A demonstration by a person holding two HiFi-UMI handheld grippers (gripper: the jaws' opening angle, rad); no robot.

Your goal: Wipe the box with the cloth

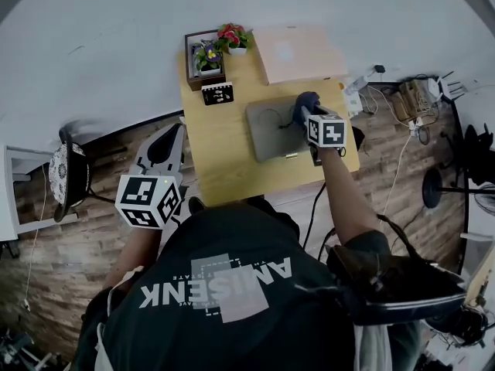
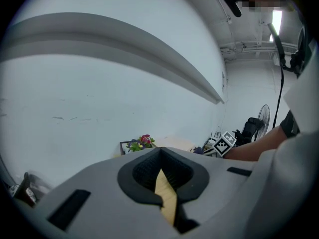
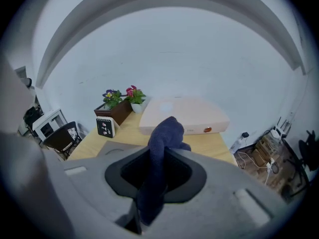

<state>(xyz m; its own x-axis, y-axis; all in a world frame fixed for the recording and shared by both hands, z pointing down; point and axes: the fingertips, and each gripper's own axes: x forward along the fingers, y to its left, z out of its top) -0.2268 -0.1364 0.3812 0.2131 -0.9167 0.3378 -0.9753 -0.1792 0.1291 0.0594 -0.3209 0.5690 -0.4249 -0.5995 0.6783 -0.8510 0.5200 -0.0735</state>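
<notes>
A pale, flat box [image 1: 298, 52] lies at the far right corner of the wooden table [image 1: 224, 168]; the right gripper view shows the box [image 3: 184, 116] straight ahead. My right gripper [image 1: 303, 116] is shut on a dark blue cloth [image 1: 305, 101], holding it over a flat grey slab [image 1: 267, 130] just short of the box. The cloth [image 3: 162, 143] bulges up out of the jaws of the right gripper [image 3: 160, 158]. My left gripper [image 1: 172, 134] hangs off the table's left side over the floor, jaws shut on nothing; in its own view the left gripper [image 2: 160, 158] points toward the table.
A wooden planter with flowers [image 1: 207, 56] and a small black card [image 1: 217, 93] stand at the table's far left. Cables and a power strip [image 1: 387, 99] lie on the floor to the right, near a fan [image 1: 464, 184]. A chair [image 1: 68, 172] stands at left.
</notes>
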